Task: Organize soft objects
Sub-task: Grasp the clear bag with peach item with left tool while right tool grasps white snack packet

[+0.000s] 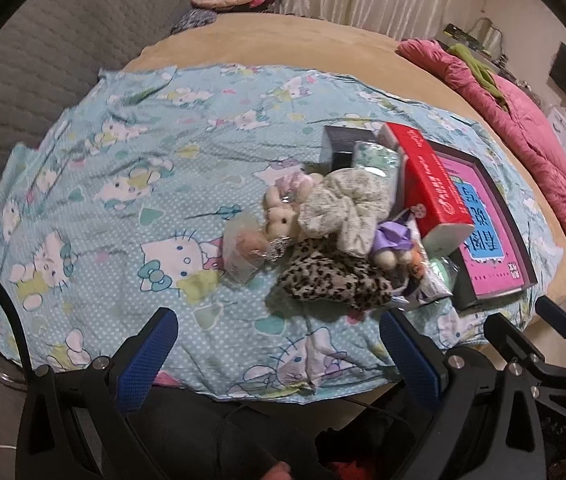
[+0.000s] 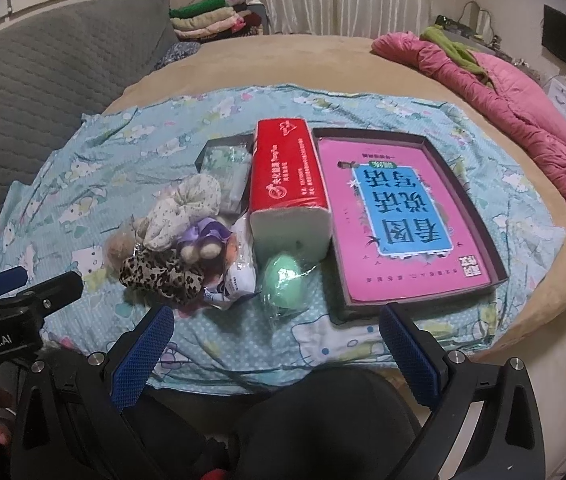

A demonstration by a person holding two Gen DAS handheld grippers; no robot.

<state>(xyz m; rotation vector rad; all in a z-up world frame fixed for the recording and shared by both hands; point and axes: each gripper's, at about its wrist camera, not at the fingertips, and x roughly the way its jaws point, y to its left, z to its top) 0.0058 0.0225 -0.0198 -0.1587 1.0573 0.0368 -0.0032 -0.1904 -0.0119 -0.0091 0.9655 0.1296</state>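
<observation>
A pile of soft things lies on the Hello Kitty cloth [image 1: 123, 184]: a leopard scrunchie [image 1: 335, 280] [image 2: 159, 274], a cream floral scrunchie [image 1: 343, 204] [image 2: 187, 208], a small plush doll [image 1: 283, 216], a purple-bowed plush [image 1: 391, 240] [image 2: 203, 240], a green sponge in a bag [image 2: 283, 276]. A red tissue pack [image 1: 431, 184] [image 2: 287, 184] leans beside a shallow dark box [image 2: 495, 224] with a pink book inside [image 2: 399, 216]. My left gripper [image 1: 279, 360] is open and empty, in front of the pile. My right gripper [image 2: 275, 360] is open and empty, near the cloth's front edge.
A small dark box [image 2: 223, 156] with a green patterned packet sits behind the pile. A pink quilt [image 2: 523, 116] lies at the right of the tan bed. A grey padded headboard [image 2: 43, 64] is at left. Folded clothes [image 2: 211, 20] are stacked at the back.
</observation>
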